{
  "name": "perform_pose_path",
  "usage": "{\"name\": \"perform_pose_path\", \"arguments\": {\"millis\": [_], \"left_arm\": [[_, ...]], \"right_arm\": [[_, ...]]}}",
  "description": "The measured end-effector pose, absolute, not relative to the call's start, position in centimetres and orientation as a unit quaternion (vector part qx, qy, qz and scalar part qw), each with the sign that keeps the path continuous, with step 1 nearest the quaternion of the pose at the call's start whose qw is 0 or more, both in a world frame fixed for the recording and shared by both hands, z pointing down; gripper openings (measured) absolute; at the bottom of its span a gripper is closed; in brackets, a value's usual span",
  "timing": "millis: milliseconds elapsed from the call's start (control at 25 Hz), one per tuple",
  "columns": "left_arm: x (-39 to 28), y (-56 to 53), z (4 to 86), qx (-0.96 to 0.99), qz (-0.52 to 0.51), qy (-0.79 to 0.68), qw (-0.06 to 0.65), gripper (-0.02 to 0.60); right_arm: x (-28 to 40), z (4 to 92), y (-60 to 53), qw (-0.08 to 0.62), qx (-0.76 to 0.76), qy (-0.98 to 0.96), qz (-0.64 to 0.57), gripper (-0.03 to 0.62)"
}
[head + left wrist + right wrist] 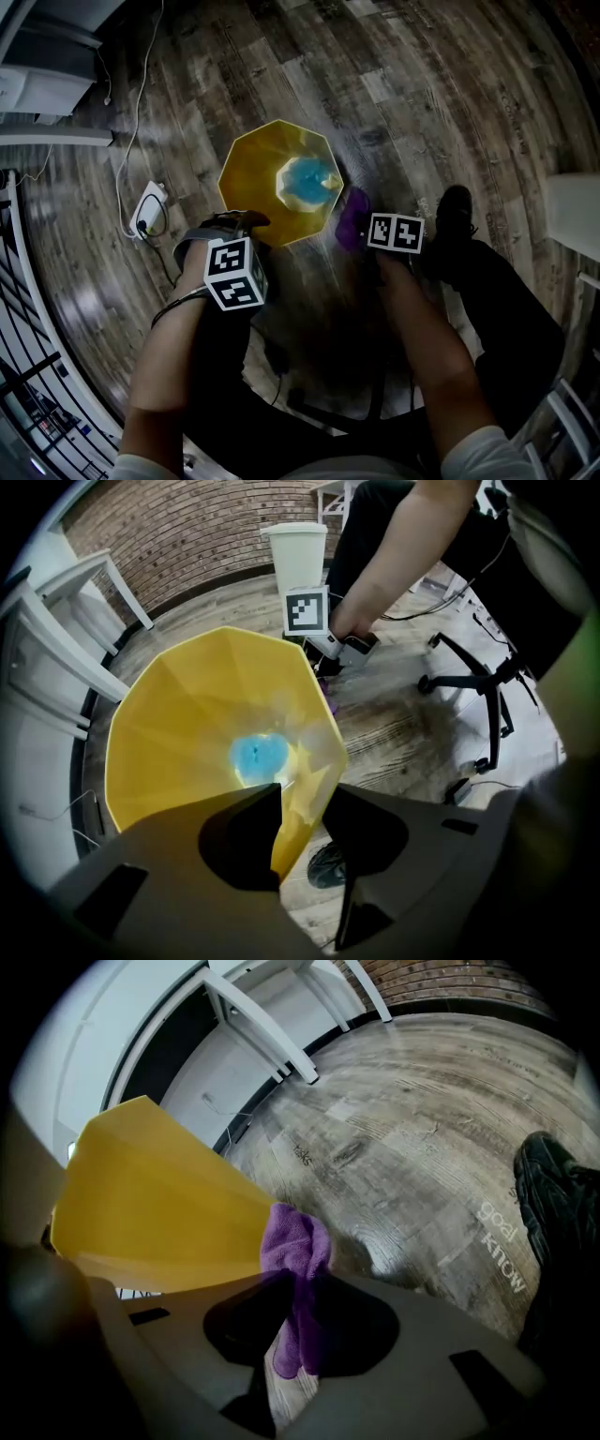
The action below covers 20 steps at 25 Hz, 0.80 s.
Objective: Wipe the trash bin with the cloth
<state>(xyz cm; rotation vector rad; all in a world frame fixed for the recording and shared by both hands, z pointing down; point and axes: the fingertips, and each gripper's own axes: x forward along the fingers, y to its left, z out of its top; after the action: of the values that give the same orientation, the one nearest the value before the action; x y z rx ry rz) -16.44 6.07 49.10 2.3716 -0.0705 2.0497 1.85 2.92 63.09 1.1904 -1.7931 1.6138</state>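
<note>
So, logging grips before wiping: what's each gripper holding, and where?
Right gripper: purple cloth, pinched mid-length. Left gripper: nothing held; fingers straddle the yellow bin at its rim, gap visible.

Open wood floor [422, 84] beyond the yellow trash bin [253, 178], white adapter and cable [148, 211] lying near its left, a dark shoe [457, 211] close on its right.

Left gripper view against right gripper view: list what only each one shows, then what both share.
Only the left: the blue object at the bottom of the yellow bin, a white container, a chair base. Only the right: the right hand-held gripper pinching the purple cloth, lettering on the floor. Both: the yellow bin, the wooden floor.
</note>
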Motion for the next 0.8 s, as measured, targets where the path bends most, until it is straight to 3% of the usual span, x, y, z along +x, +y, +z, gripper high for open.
{"name": "perform_pose_path", "arguments": {"millis": [320, 800], "left_arm": [[-14.0, 5.8, 48.9, 0.769, 0.639, -0.020, 0.026, 0.040], [-12.9, 6.2, 49.0, 0.768, 0.636, -0.020, 0.075, 0.037]], "right_arm": [[2.6, 58.8, 3.5, 0.172, 0.433, -0.649, 0.601, 0.089], [0.6, 48.2, 3.4, 0.062, 0.414, -0.673, 0.610, 0.091]]}}
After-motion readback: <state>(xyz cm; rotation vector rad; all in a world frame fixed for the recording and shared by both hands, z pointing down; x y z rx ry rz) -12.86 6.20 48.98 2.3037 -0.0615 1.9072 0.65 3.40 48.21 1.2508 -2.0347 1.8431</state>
